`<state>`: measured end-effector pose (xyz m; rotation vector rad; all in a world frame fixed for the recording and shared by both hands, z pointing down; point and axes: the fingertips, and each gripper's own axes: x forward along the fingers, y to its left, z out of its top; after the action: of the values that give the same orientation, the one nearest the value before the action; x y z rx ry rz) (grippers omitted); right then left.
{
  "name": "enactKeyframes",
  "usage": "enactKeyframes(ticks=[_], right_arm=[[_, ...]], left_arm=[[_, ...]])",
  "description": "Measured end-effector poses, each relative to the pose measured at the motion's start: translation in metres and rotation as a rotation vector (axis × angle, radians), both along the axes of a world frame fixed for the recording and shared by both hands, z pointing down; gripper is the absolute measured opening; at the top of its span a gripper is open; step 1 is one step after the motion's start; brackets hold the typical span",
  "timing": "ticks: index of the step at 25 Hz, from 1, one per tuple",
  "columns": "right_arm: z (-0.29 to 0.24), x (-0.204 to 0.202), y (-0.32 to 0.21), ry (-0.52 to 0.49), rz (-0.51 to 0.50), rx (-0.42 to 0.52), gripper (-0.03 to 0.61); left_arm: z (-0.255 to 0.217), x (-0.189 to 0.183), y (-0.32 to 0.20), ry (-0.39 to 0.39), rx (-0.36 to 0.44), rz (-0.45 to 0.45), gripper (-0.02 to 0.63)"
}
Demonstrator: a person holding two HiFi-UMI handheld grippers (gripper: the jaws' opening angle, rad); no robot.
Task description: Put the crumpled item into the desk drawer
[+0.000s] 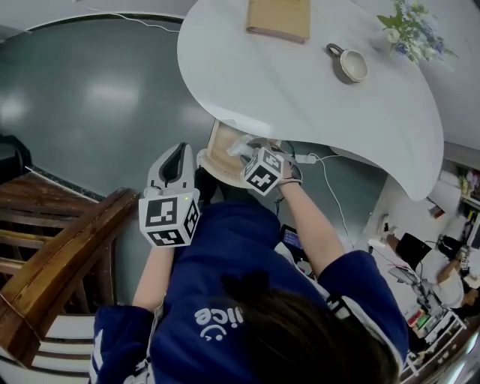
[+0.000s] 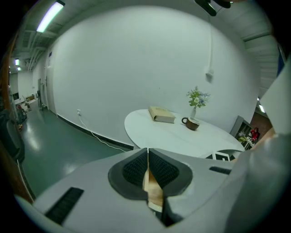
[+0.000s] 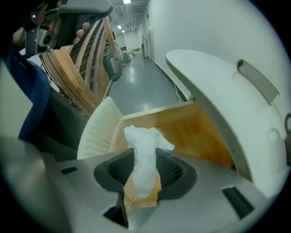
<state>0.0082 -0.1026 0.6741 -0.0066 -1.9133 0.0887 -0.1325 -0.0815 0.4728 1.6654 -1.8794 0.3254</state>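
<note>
The desk drawer [image 3: 195,132] stands pulled out from under the white table [image 1: 300,82]; its wooden inside shows bare. My right gripper [image 3: 145,170] is shut on the crumpled item [image 3: 144,152], a white wad of paper, and holds it just above the drawer's open front. In the head view the right gripper [image 1: 246,155] reaches to the drawer [image 1: 216,154] under the table edge. My left gripper [image 1: 178,156] hangs to the left of the drawer, jaws shut with nothing in them. In the left gripper view, the left gripper [image 2: 148,175] points over the table.
On the table lie a tan book [image 1: 279,19], a cup [image 1: 351,64] and a small vase of flowers [image 1: 412,30]. A wooden chair [image 1: 52,240] stands at the left. A white ribbed panel [image 3: 97,132] flanks the drawer. A cable [image 1: 330,180] hangs under the table.
</note>
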Motion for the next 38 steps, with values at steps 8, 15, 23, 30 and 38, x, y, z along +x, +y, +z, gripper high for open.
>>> enactKeyframes(ticks=[8,15,23,30,38], right_arm=[[0.031,-0.005,0.008,0.045,-0.093,-0.007,0.158],[0.055,-0.008,0.011,0.1,-0.182,-0.021,0.16],[0.084,-0.008,0.013,0.147,-0.262,-0.051,0.161],[0.11,-0.004,0.014,0.228,-0.322,-0.022,0.161],[0.127,0.0,0.016,0.271,-0.299,-0.039,0.166]], left_arm=[[-0.017,-0.006,0.007,0.025,0.03,-0.085,0.012],[-0.017,0.001,0.008,0.011,0.03,-0.087,0.012],[-0.005,0.002,0.016,-0.007,-0.005,-0.118,0.012],[0.0,0.007,0.013,0.001,0.003,-0.076,0.012],[0.012,0.008,0.021,0.016,-0.018,-0.011,0.012]])
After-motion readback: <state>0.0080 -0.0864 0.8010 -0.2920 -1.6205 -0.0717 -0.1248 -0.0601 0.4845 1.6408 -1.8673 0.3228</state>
